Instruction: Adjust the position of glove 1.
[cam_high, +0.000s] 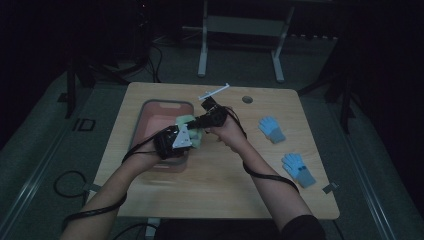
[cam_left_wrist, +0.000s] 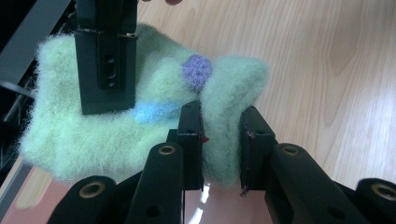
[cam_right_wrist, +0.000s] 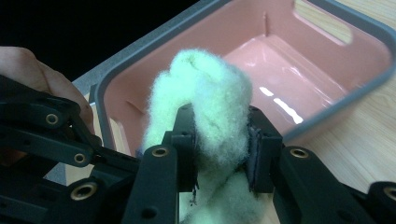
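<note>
Both grippers have got the fuzzy green glove (cam_left_wrist: 116, 121): left gripper (cam_left_wrist: 219, 144) is clamped on one fold, right gripper (cam_right_wrist: 219, 144) is pinching another. It's held up over the near right edge of the pink bin (cam_right_wrist: 327, 70), left of two blue gloves (cam_high: 272, 129).

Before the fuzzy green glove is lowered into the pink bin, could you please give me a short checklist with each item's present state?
1. Left gripper clamped on the green glove: ok, its pads squeeze a fold.
2. Right gripper clamped on the same glove: ok, fabric bunched between its pads.
3. Glove off the wooden table: ok, it hangs between the two grippers.
4. Pink bin free inside: ok in the part seen; the near corner is hidden behind the glove.
5. Glove over the bin opening: cannot tell; in the high view it sits at the bin's right rim.
6. Two blue gloves out of the way: ok, far right.
</note>
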